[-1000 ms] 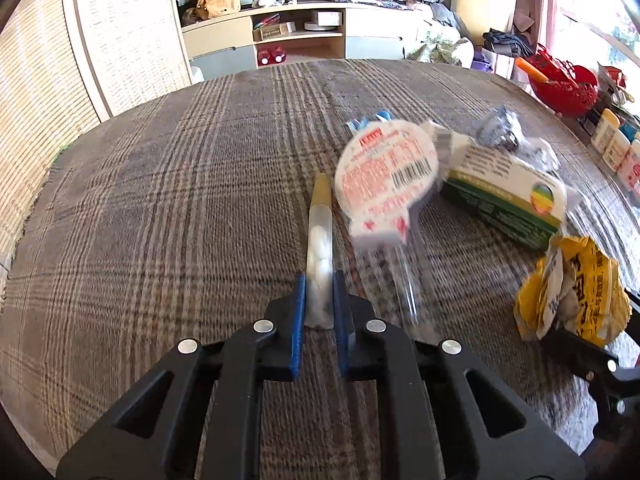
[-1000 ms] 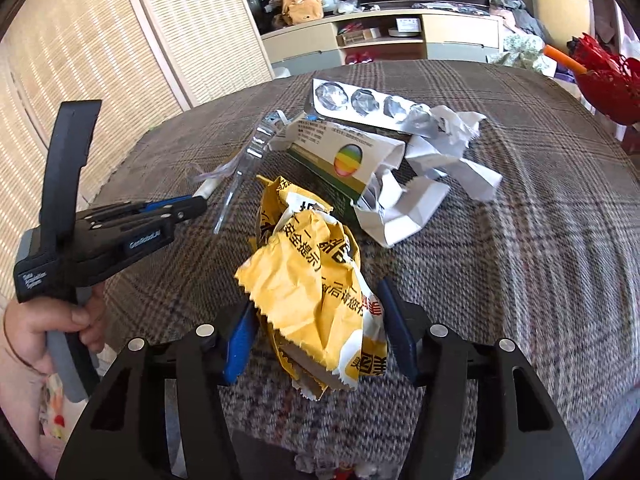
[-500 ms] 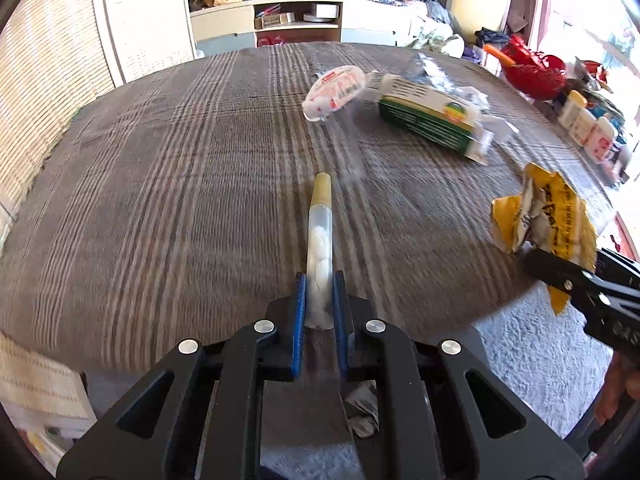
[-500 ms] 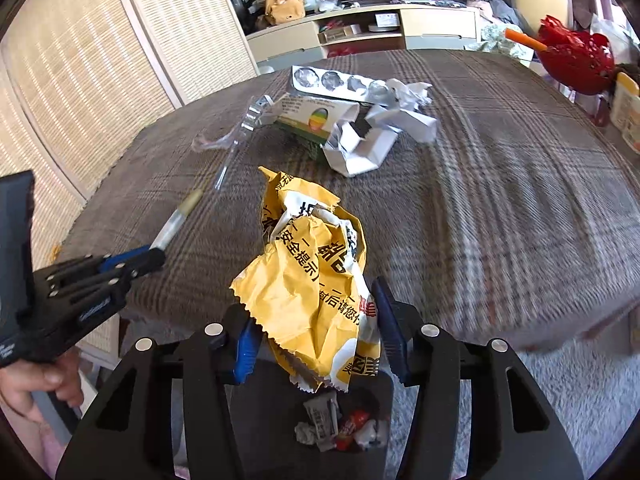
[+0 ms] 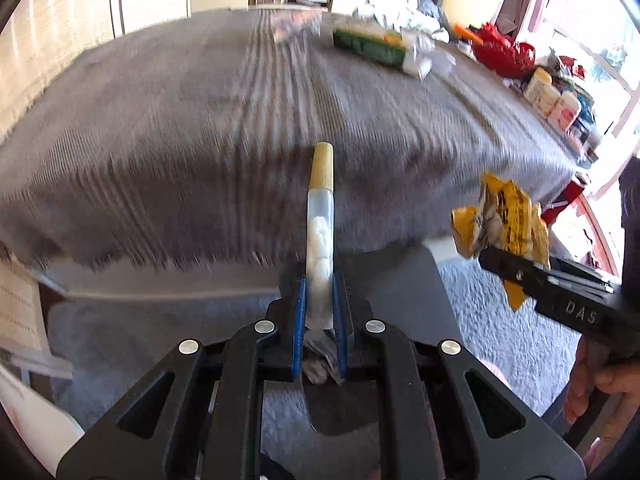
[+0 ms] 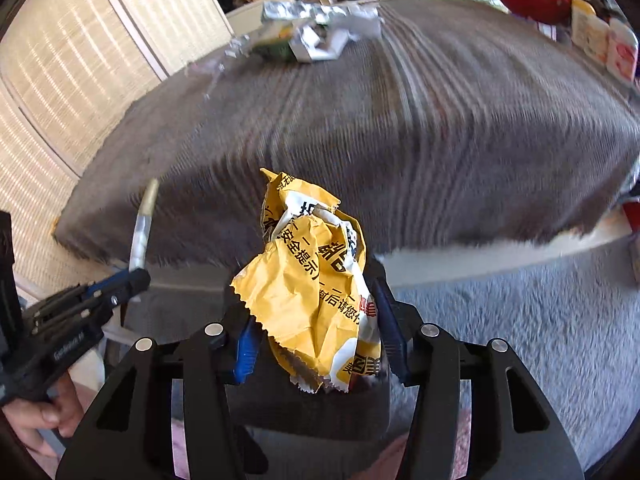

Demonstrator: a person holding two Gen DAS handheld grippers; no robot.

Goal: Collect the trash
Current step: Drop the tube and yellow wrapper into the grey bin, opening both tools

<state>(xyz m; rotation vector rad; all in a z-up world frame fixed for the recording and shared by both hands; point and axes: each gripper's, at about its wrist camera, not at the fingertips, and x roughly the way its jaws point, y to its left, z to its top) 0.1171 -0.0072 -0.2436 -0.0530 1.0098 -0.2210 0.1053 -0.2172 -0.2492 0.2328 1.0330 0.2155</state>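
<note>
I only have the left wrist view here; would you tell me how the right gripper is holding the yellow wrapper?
Observer: The right gripper is shut on the wrapper, with its lower half pinched between the blue pads.
Operator: Thank you. Is anything beneath it?
Observer: A dark container sits right below the wrapper. I cannot see what is inside.
Operator: And how does my tube look from that side?
Observer: The tube slants up out of the left gripper toward the table, well apart from the wrapper.
</note>
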